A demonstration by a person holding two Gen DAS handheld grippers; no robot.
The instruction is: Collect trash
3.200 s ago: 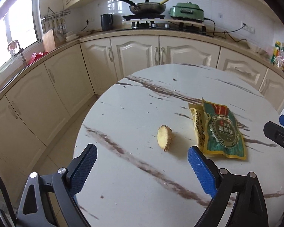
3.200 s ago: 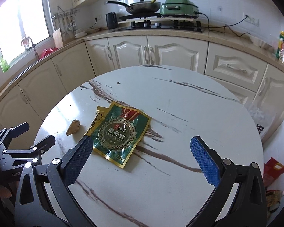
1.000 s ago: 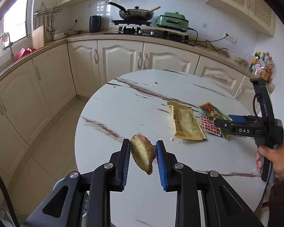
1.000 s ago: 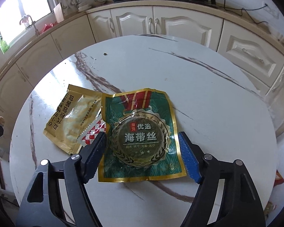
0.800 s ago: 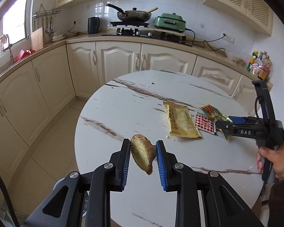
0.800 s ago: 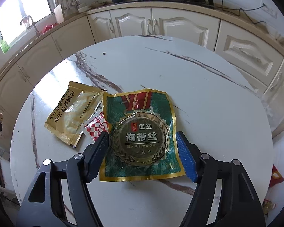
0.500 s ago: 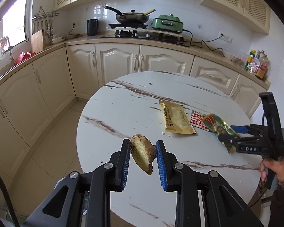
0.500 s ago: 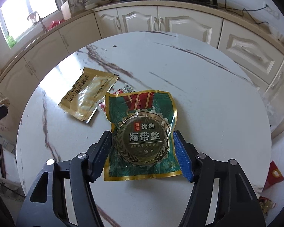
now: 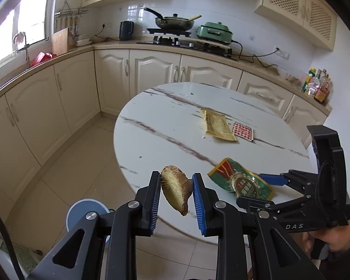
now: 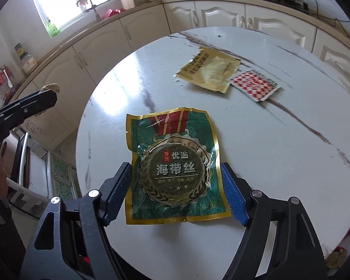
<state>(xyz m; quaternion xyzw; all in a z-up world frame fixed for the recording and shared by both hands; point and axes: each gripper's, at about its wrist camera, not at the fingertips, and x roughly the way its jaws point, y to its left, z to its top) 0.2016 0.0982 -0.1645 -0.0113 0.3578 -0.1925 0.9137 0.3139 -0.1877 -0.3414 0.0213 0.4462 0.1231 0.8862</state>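
Your left gripper (image 9: 176,192) is closed on the piece of ginger (image 9: 175,190), which hangs between the blue pads, lifted off and just past the near edge of the round marble table (image 9: 156,137); keep that pinch steady, because the piece is irregular and I judge it could turn or slip if you relax. To the right of it, your right gripper (image 10: 175,192) has the green seaweed packet (image 10: 173,165) between its fingers, closed against the two side edges. The packet looks bowed and raised from the table, but the grip is only on thin edges, so I think it may slide out. Carry it slowly and keep it level. Further right on the table, still to collect, lie the gold sachet (image 10: 208,71) and the small red-checked sachet (image 10: 254,85), just beside each other. No trash bin can be identified with certainty in these views, so look for it before you move.
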